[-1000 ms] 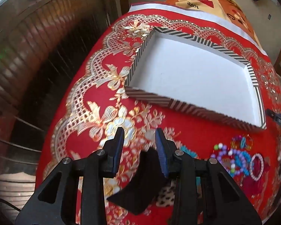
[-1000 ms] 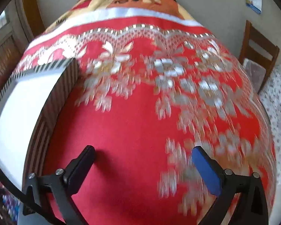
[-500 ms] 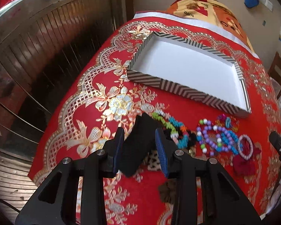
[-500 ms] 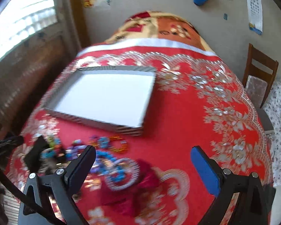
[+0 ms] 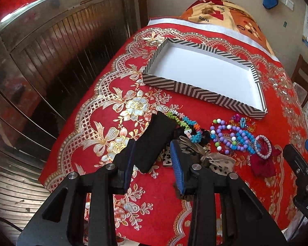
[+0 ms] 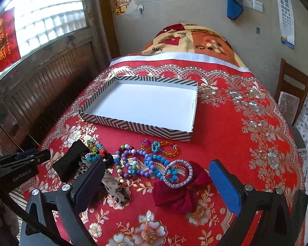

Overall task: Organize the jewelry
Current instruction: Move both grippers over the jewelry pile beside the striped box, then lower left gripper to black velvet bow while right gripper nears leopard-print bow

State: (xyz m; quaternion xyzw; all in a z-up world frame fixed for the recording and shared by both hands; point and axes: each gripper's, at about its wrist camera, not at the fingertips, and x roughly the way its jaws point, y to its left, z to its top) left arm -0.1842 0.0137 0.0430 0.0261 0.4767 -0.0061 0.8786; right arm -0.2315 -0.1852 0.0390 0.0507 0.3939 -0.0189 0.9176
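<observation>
Only from the right wrist: left gripper [image 6: 26, 157] fingers apart, empty; right gripper [image 6: 156, 186] fingers wide, empty.

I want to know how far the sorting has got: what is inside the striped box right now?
Nothing: the striped box shows only its bare white floor in both views. Its near wall hides a thin strip of floor behind it. The bead bracelets lie on the tablecloth in front.
</observation>
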